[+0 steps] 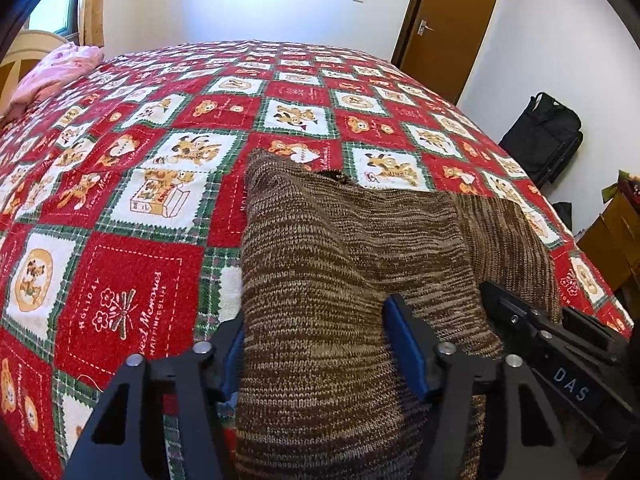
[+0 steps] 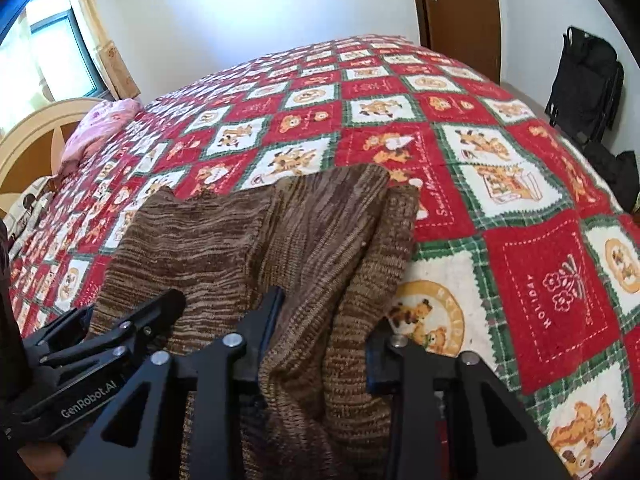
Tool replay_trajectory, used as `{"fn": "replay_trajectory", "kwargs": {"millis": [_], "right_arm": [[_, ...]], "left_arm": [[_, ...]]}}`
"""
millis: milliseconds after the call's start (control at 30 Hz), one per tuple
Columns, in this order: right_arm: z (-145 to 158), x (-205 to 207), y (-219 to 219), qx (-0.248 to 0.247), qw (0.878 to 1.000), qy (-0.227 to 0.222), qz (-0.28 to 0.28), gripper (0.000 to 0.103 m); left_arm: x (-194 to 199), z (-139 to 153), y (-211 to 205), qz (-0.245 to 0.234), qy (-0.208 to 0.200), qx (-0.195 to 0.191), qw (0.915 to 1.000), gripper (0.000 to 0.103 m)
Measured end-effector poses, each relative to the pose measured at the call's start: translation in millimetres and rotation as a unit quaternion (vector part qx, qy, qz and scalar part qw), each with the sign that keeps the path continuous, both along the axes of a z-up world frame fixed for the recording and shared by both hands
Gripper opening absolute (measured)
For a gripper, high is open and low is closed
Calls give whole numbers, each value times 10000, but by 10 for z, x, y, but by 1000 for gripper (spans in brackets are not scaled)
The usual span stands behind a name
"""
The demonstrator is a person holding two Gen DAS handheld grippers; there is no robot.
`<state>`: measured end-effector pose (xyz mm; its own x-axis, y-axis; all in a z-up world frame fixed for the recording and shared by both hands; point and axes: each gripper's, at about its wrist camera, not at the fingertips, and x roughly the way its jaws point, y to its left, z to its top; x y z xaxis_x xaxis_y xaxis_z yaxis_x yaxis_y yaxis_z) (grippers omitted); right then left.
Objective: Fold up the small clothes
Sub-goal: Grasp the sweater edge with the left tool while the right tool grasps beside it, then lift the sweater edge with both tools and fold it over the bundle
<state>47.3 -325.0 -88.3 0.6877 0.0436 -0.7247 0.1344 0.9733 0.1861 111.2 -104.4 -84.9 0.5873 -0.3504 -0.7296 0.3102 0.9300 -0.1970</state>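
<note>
A brown knit sweater (image 1: 340,248) lies on the bed (image 1: 132,280) near its front edge, both side panels already turned inward. The left claw (image 1: 316,344) and right claw (image 2: 324,328) each straddle a bunched fold of the hem, pads seemingly pinching the knit, though the contact is not plainly visible. The step looks like gripping the hem; next comes lifting both corners evenly toward the collar.

My sweater (image 1: 352,248) lies on the bed (image 1: 132,280) at its near edge, between my left gripper (image 1: 316,360) and right gripper (image 2: 324,336). Pillow (image 1: 56,70) far left; door (image 1: 448,28) and bag (image 1: 544,136) far right.
</note>
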Motion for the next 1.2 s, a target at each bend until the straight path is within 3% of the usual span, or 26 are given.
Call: {"fn": "replay_trajectory", "kwargs": {"millis": [133,433,567,667,800,900,1200], "right_arm": [[20,-14,94,-337,9994,-60,-20,31],[16,-3,119,-508,9987,-52,-43,31],[29,-15,180,-698,9975,-88,-73,28],[76,-40,266,-985,9950,-127,-117,25],[278,-190,409,-1190,9922,-350,-113,23],[498,-393,530,-1207,9909,-587,-116,23],[1081,-1236,628,-1258,9832,-1242,-447,23]], "left_arm": [[-5,-6,53,36,-1,-161,9999,53],[-6,-6,28,30,-41,-107,9999,51],[-36,15,17,-36,-135,-79,9999,41],[-118,89,-24,-119,-382,165,9991,29],[-243,201,-13,-248,-560,292,9977,26],[-351,366,40,-300,-581,92,9978,26],[-935,929,-65,-1036,-865,-228,9906,25]]}}
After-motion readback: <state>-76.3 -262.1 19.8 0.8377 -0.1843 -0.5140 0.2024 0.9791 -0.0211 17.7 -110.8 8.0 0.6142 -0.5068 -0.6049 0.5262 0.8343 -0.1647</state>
